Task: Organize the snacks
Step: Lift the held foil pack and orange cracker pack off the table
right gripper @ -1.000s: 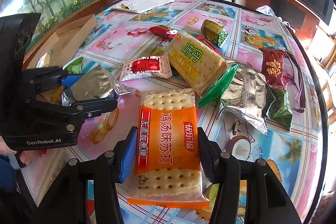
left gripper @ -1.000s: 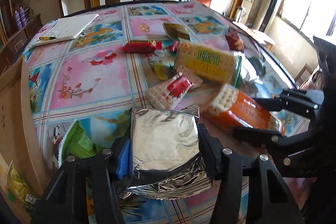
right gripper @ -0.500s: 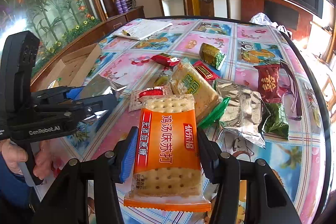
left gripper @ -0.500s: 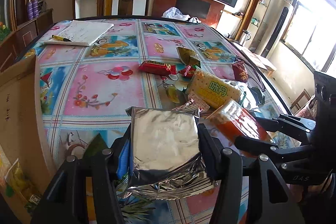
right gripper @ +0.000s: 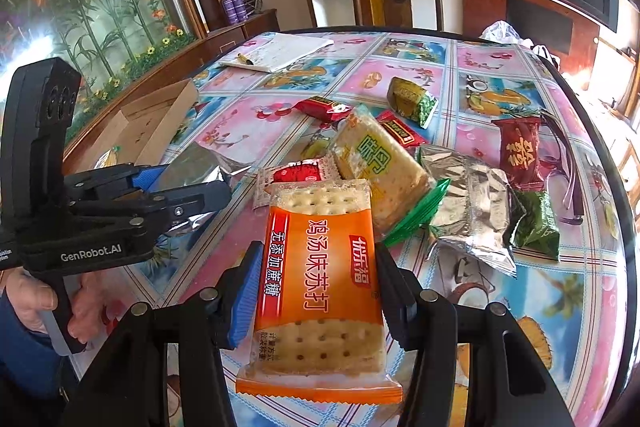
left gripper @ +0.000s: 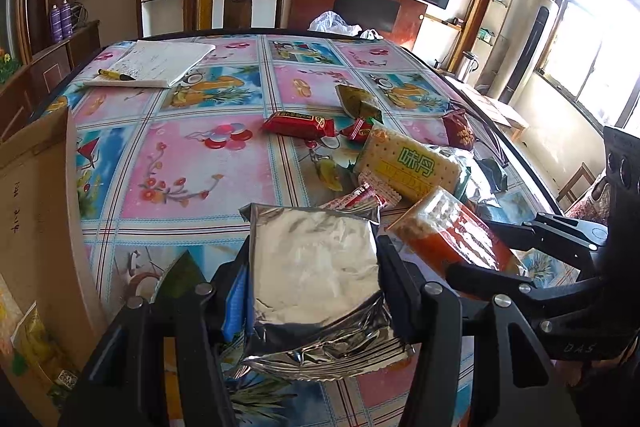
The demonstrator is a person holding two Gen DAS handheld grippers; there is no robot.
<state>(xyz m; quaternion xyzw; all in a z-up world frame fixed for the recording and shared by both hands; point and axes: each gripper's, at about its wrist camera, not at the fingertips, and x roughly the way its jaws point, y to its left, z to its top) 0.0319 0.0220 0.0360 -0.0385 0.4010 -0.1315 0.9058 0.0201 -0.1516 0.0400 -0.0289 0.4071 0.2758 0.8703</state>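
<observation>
left gripper (left gripper: 312, 291) clamped; right gripper (right gripper: 318, 291) clamped

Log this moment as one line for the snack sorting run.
left tool: shut on silver foil packet | right tool: shut on orange cracker pack | both lifted off table | cardboard box: at left | loose snacks remain

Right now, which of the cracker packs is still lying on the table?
The yellow-green cracker pack, lying among the loose snacks. The orange cracker pack is clamped in the right gripper, lifted off the table.

Notepad (left gripper: 154, 61), pen (left gripper: 116, 75), perhaps glasses (right gripper: 566, 171).
</observation>
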